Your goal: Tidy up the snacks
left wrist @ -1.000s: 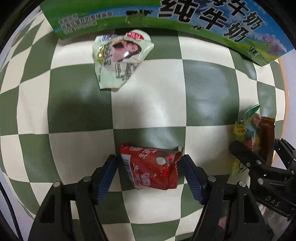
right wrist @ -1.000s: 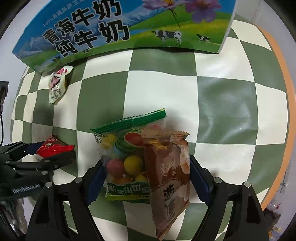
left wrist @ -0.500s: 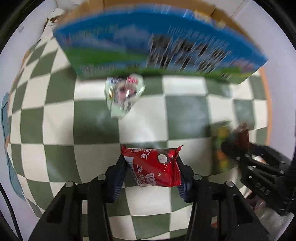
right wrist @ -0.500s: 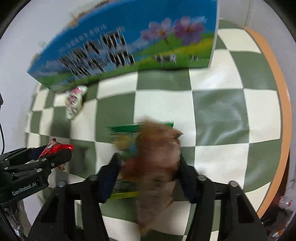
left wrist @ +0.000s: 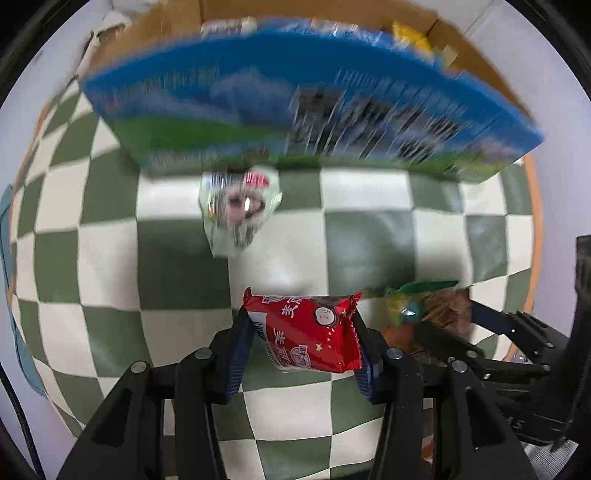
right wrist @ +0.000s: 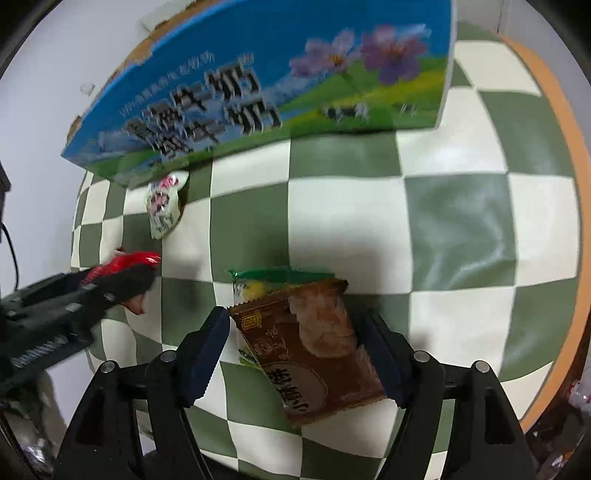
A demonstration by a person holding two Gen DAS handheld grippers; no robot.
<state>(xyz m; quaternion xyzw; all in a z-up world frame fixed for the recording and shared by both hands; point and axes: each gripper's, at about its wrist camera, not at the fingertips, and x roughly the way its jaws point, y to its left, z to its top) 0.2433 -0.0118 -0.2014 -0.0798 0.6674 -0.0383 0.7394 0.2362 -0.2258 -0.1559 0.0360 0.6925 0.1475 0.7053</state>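
Note:
My left gripper [left wrist: 301, 334] is shut on a red snack packet [left wrist: 306, 332] and holds it above the checkered cloth. The red packet also shows at the left of the right wrist view [right wrist: 125, 264]. My right gripper [right wrist: 295, 343] is shut on a brown snack packet [right wrist: 306, 347] with a green-topped candy bag [right wrist: 258, 280] behind it. Both are lifted off the table. A pale green snack packet [left wrist: 236, 210] lies on the cloth by the milk carton box [left wrist: 295, 110]. It also shows in the right wrist view [right wrist: 162, 206].
The blue and green milk box [right wrist: 258, 92] stands open at the back, with several snacks inside [left wrist: 406, 33]. The green and white checkered cloth [right wrist: 443, 221] covers a table with an orange edge [right wrist: 576, 221] at the right.
Both grippers closed on their packets and lifted them away from the cloth. The view has pulled back, so the open top of the box now shows.

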